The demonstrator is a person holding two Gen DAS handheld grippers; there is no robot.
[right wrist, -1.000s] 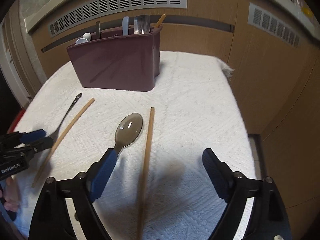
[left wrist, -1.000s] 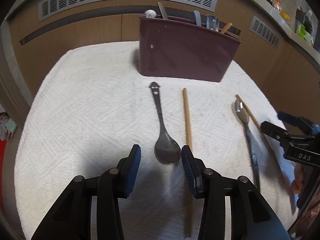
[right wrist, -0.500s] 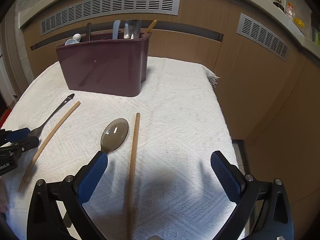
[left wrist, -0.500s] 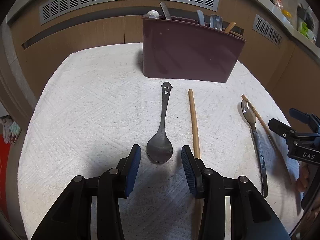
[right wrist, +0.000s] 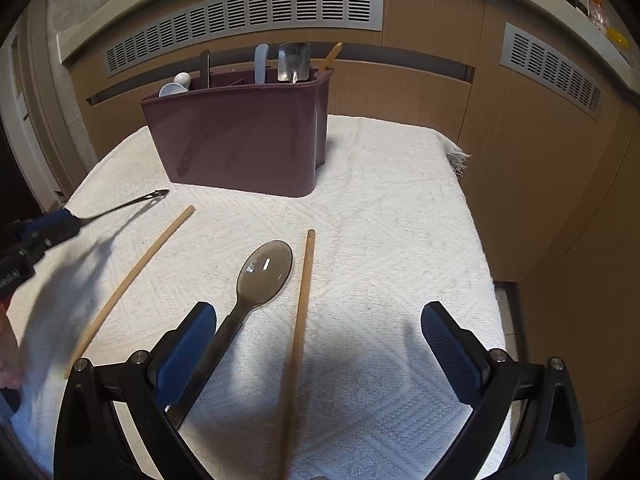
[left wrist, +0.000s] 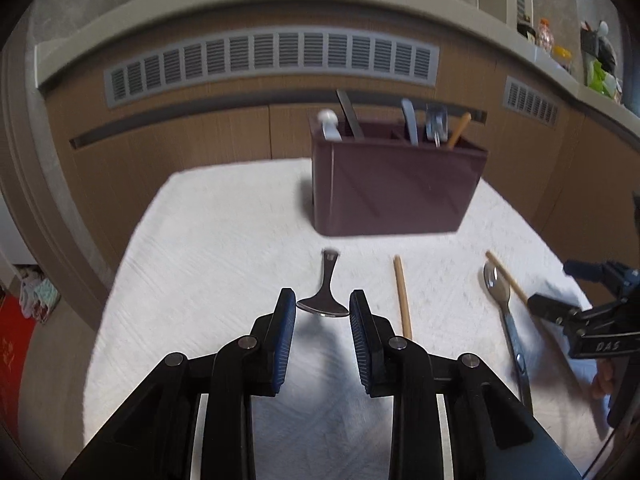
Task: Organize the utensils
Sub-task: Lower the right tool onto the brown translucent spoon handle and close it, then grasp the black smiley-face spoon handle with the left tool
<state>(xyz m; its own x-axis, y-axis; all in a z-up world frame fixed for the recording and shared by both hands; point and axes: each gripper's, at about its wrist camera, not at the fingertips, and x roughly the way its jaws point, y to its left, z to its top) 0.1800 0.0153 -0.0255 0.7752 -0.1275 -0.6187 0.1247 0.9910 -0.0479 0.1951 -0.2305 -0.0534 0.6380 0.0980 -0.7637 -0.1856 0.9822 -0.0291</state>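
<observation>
A white cloth [right wrist: 392, 216] is spread beneath both grippers. A maroon caddy [left wrist: 396, 192] is stood on it ahead of the left gripper [left wrist: 322, 316] and slightly to its right; in the right wrist view the caddy [right wrist: 244, 140] is seen ahead and to the left of the right gripper [right wrist: 318, 344], with several utensils upright in its compartments. The left gripper is closed on the bowl of a dark spoon [left wrist: 325, 300], which is gripped between the blue pads and raised off the cloth, its handle pointed forward toward the caddy; the same spoon [right wrist: 132, 204] is seen from the right wrist view, lifted above its shadow. The right gripper is held wide open above the cloth. A chopstick [right wrist: 298, 336] is laid lengthwise between its fingers, and a grey spoon [right wrist: 256, 284] is laid just left of that chopstick, its handle run under the left finger and its bowl pointed forward. A second chopstick [right wrist: 128, 280] is laid farther left, between the two grippers, angled toward the caddy.
</observation>
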